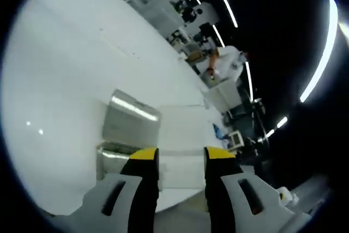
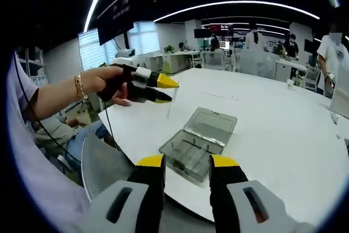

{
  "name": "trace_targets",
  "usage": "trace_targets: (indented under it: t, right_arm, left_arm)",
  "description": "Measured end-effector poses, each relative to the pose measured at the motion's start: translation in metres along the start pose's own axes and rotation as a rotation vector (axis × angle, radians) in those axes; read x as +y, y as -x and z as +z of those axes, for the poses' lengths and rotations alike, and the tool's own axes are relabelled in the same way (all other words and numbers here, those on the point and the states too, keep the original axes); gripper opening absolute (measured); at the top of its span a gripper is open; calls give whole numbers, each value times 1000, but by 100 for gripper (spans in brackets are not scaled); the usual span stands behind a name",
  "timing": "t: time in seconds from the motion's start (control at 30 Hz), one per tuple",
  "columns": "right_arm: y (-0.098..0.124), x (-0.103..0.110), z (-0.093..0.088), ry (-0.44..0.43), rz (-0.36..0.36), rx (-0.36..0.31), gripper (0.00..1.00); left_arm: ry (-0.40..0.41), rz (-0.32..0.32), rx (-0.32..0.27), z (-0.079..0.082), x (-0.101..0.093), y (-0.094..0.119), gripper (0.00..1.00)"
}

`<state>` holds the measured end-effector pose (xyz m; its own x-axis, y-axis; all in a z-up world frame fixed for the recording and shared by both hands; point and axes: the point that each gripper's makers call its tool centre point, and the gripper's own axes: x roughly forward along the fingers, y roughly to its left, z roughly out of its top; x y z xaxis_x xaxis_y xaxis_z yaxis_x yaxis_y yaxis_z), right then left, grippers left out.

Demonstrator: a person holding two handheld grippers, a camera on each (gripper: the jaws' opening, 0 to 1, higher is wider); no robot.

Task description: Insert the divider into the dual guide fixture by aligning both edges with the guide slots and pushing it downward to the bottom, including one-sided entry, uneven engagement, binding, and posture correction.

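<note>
While my left hand (image 2: 101, 83) reaches out over the near left edge of the white desk (image 2: 283, 129), my left hand-held gripper (image 2: 163, 88) appears in the right gripper view with its yellow-tipped jaws drawn narrow on a thin clear divider (image 2: 169, 106), which hangs down from the tips above the desk, apart from the box below. A gold bracelet (image 2: 79, 87) circles my wrist.

Just right of the divider, near the desk's front edge, sits the clear plastic box (image 2: 197, 143) that serves as the guide fixture, its lid open and laid back toward the desk's middle, its tray showing inner partitions. My right hand-held gripper (image 2: 187, 167) hovers before that front edge, jaws spread apart with nothing between them, the tray just beyond the tips.

In the left gripper view, the left hand-held gripper (image 1: 181, 159) shows a gap between its black jaws, and whether the sheet sits there I cannot tell. Beyond the tips, the box (image 1: 128, 124) rests on the desk (image 1: 65, 58) close to its edge.

At right in the right gripper view, people in white (image 2: 332, 53) stand behind the desk's far edge in the office.
</note>
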<state>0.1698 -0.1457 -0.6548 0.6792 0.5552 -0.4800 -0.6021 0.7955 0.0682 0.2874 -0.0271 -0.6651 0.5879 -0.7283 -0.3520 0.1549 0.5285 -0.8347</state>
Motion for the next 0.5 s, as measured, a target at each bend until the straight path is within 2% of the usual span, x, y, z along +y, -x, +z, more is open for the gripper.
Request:
trace_targets:
  t: [0.1,0.17,0.33,0.5]
  right_arm:
    - [-1,1,17,30,-15,-18,25]
    - [-4,3,25,48,-15,-27,24]
    - [-14,8,37,81,1,-28,24]
    - [-28,5,54,103,-23,-40,24]
  left_arm:
    - [22,-50,2,-7,-13,-1,30]
    - [22,-60,3,-11,-16,-2,30]
    - [40,-114,30,-22,-29,-5,30]
    - [74,-140,39,-28,-34,-8,30]
